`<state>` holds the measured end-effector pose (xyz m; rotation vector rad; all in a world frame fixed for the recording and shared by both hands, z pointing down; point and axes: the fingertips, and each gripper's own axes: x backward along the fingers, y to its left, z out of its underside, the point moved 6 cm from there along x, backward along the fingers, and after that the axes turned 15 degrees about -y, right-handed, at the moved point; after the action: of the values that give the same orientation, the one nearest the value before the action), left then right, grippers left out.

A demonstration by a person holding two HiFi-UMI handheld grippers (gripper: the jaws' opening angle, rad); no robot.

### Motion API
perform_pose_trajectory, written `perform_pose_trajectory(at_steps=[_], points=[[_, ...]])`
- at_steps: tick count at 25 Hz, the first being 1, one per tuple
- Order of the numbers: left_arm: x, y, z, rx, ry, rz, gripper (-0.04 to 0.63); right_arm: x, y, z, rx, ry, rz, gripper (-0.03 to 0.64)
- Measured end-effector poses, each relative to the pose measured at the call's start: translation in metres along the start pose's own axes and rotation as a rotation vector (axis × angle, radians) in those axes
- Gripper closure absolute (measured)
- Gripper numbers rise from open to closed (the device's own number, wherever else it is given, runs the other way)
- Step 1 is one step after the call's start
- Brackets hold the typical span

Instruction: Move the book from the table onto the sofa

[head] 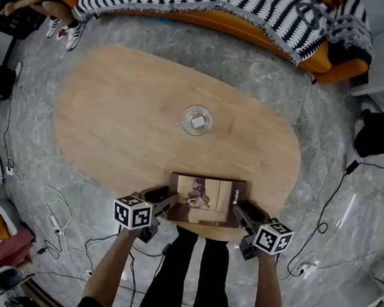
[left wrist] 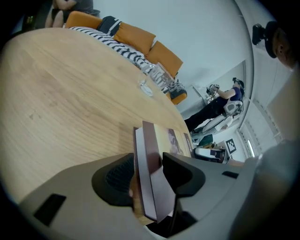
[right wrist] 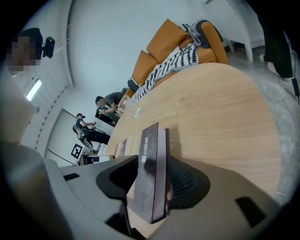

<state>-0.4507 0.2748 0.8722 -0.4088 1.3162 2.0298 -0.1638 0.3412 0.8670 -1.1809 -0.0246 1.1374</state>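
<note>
**Task status:** early, nothing moved.
- Dark brown hardback book with a photo cover [head: 206, 200]: flat on the oval light-wood table [head: 116, 111], at its near edge, directly between the two grippers. Not lifted.
- Orange sofa under a black-and-white striped blanket [head: 330, 57]: far ahead of both grippers, past the table's opposite side. No book on it.
- Remaining, by judgement: clamp, lift, carry over the table, set down on the sofa.

**Left gripper [head: 165, 202]:**
- At the book's left edge.
- Jaws spread wide, one above the cover and one below the overhanging edge, with the edge slotted between them.
- Released, not clenched on the book as far as the left gripper view shows.
- Angled forward and downward, marker cube uppermost, bare forearm trailing behind.

**Right gripper [head: 241, 213]:**
- At the book's right edge, the side with white lettering.
- Jaws likewise spread wide, with the edge standing between the ribbed pads.
- Released, no squeeze evident.
- Angled forward and downward, mirroring the left.

**Other:** small clear glass dish [head: 197, 120], ahead of both grippers at mid-table, well apart from the book.
</note>
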Motion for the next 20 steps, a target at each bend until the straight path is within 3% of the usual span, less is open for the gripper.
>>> perform_pose_trajectory(at_steps=[6, 20], points=[[-0.0016, 0.0041, -0.0002, 0.091, -0.006, 0.052, 0.413, -0.0044, -0.0057, 0.0043, -0.078, -0.018, -0.003, 0.423], [-0.0003, 0.0018, -0.0037, 0.088, -0.009, 0.026, 0.442, -0.004, -0.0025, 0.0024, -0.067, -0.02, -0.008, 0.465]])
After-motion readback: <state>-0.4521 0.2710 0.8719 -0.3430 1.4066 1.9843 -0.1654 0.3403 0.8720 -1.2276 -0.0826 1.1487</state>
